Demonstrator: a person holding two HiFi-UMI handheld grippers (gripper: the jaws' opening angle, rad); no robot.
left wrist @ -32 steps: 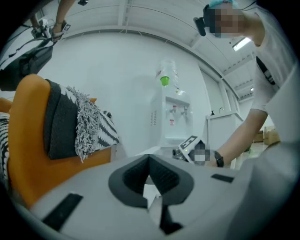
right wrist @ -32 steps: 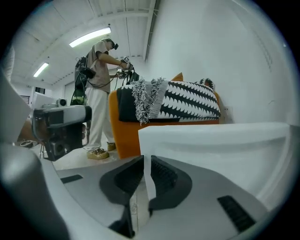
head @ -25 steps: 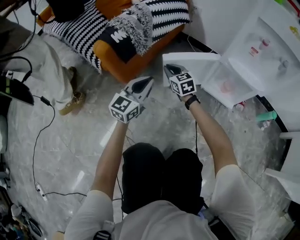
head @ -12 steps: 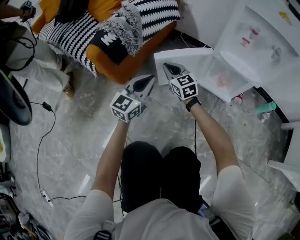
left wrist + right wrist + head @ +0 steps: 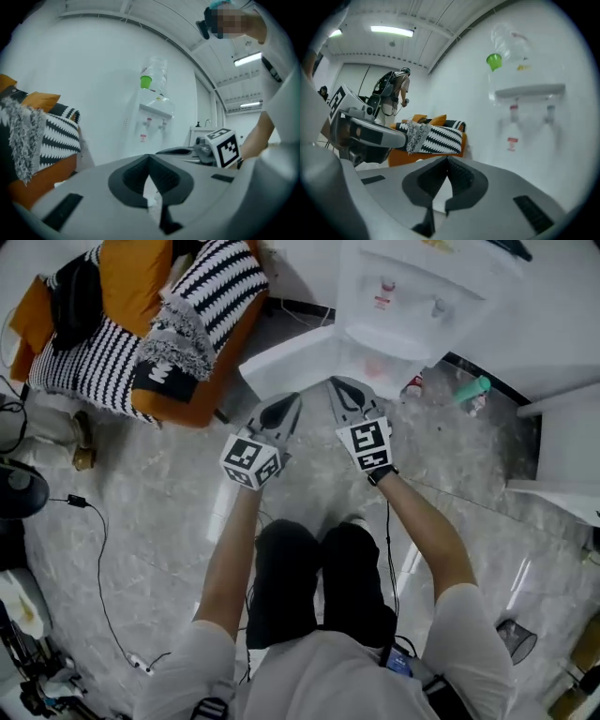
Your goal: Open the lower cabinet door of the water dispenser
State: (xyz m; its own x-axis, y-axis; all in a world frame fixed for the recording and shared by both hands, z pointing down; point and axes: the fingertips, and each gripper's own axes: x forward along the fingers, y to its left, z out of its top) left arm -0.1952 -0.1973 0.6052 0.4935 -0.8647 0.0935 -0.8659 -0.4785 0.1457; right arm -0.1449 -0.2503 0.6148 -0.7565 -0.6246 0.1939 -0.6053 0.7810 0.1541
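We see a glossy, veined stone-look floor (image 5: 141, 540) and a water dispenser (image 5: 412, 306) of smooth white plastic. The left gripper (image 5: 149, 159) and right gripper (image 5: 446, 161) look matt grey plastic with ribbed dark pads (image 5: 164, 176). The sofa (image 5: 187, 411) carries a knitted, fringed cloth throw (image 5: 94, 362).

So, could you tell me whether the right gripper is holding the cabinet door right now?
No, the right gripper has its jaws shut together with nothing between them.
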